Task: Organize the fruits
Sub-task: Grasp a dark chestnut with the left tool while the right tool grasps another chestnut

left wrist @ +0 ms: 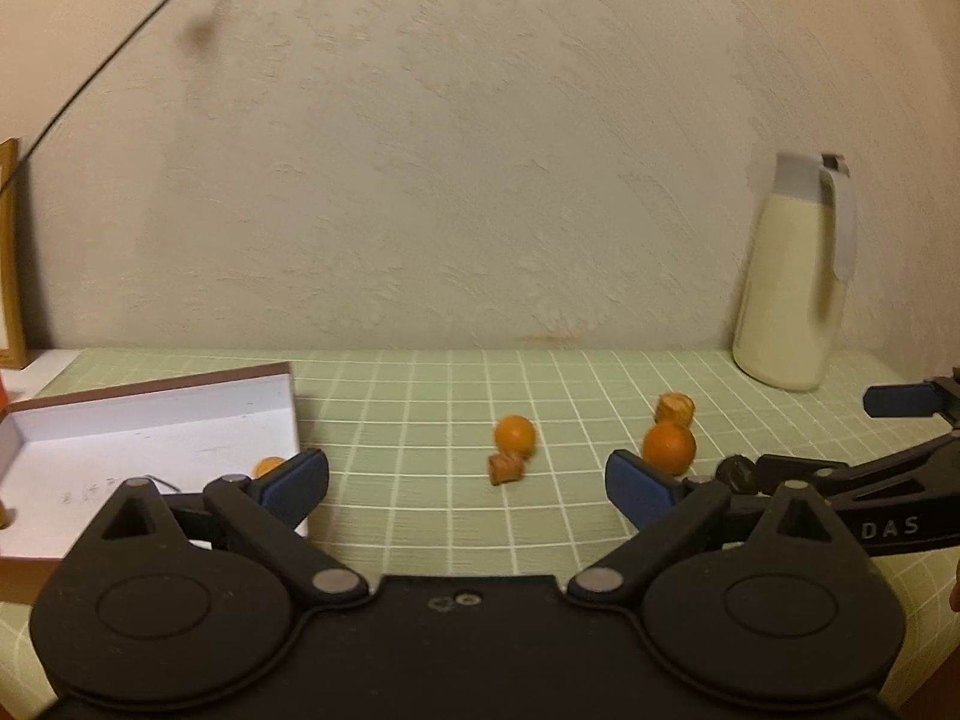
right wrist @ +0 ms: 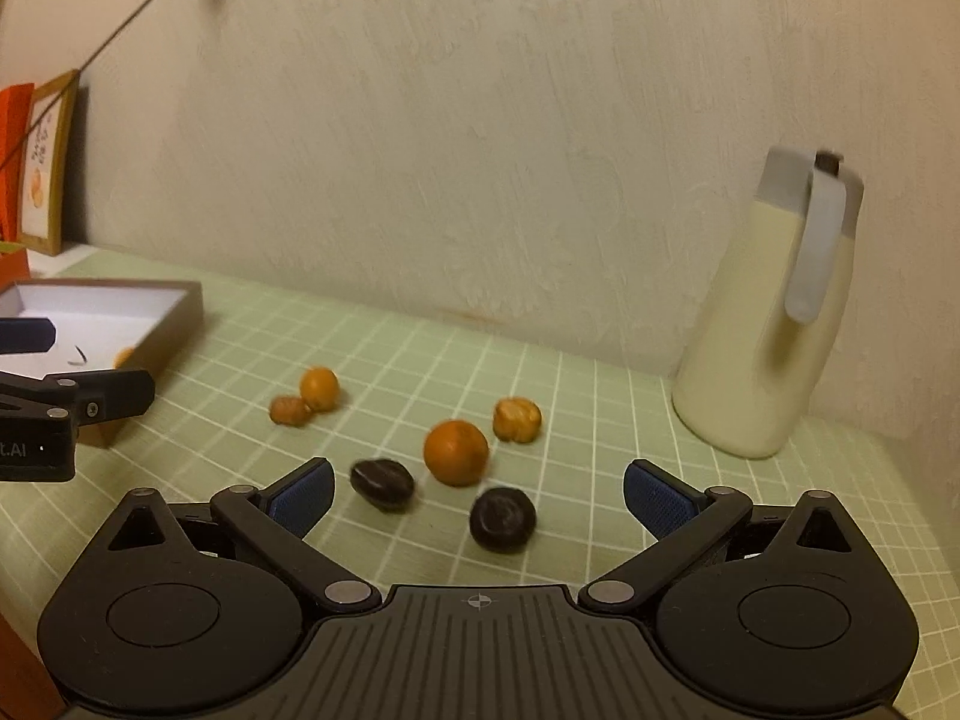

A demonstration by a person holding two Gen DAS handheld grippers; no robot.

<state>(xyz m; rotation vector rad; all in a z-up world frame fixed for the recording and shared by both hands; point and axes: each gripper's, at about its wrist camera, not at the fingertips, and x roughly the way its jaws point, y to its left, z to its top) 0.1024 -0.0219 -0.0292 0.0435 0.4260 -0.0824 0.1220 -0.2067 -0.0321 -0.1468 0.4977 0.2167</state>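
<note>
Several small fruits lie on the green grid mat (left wrist: 420,408). In the right wrist view I see a large orange (right wrist: 456,452), a peeled orange piece (right wrist: 516,419), a small orange (right wrist: 318,387), a brownish piece (right wrist: 289,410) and two dark fruits (right wrist: 381,483) (right wrist: 502,518). My right gripper (right wrist: 478,495) is open and empty, just short of the dark fruits. My left gripper (left wrist: 467,480) is open and empty, near the small orange (left wrist: 515,436) and brown piece (left wrist: 505,468). An open white-lined box (left wrist: 36,564) at left holds one small orange fruit (left wrist: 267,467).
A cream jug (left wrist: 792,276) with a grey handle stands at the back right by the wall; it also shows in the right wrist view (right wrist: 774,330). A framed picture (right wrist: 51,168) leans at the far left. The right gripper's arm (left wrist: 870,492) reaches in from the right.
</note>
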